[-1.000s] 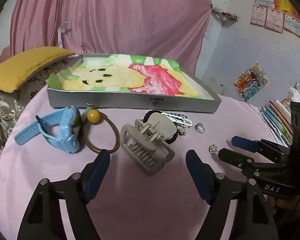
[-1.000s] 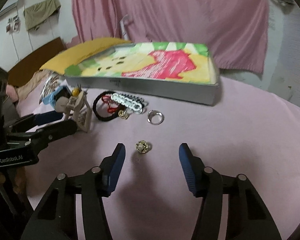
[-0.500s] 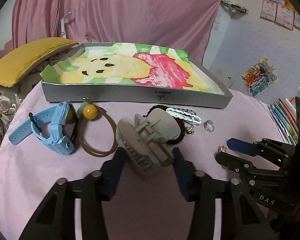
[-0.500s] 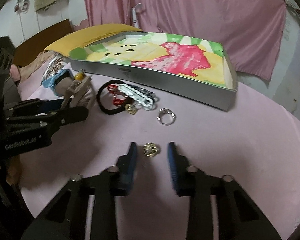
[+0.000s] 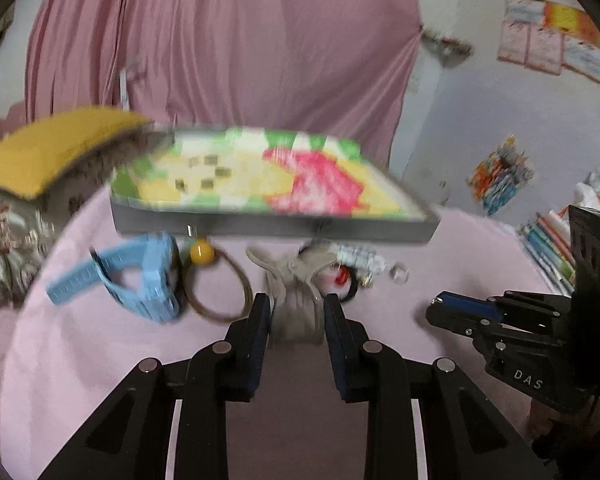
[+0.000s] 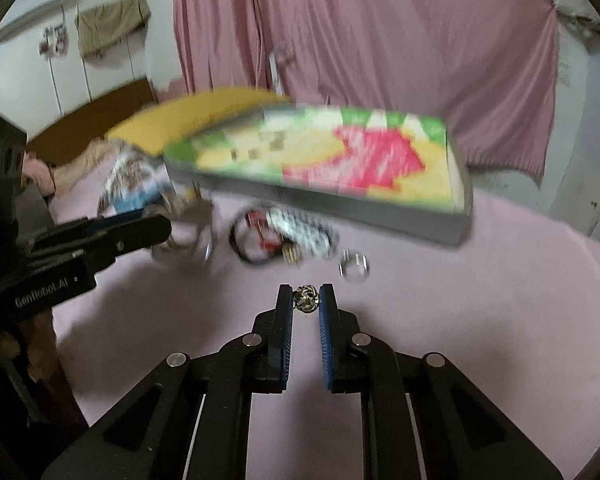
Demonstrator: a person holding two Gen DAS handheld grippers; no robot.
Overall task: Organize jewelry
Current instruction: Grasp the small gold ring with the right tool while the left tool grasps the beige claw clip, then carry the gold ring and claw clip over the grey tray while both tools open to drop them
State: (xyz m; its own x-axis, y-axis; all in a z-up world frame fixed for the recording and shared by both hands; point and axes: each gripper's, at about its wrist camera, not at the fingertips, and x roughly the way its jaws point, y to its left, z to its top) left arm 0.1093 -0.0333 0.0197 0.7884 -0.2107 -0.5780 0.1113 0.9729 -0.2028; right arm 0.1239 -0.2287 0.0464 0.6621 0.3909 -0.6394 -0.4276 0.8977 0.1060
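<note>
My left gripper (image 5: 297,312) is shut on the beige hair claw clip (image 5: 296,304) and holds it lifted off the pink cloth; it also shows in the right wrist view (image 6: 188,232). My right gripper (image 6: 306,300) is shut on the small gold earring (image 6: 306,299). The shallow grey box (image 5: 276,227) with a colourful drawing inside stands behind; it shows in the right wrist view (image 6: 380,210) too. A silver ring (image 6: 354,266), a black hair tie with a white clip (image 6: 284,236), a blue watch (image 5: 140,280) and a brown hair band with a yellow bead (image 5: 202,254) lie on the cloth.
A yellow cushion (image 5: 52,152) lies at the back left. Coloured pencils (image 5: 548,248) lie at the right edge. A pink curtain (image 5: 220,40) hangs behind the table. Both views are motion-blurred.
Both grippers have closed: the left on the claw clip, the right on the gold earring. Both have then risen from the cloth with their items, blurring the views.
</note>
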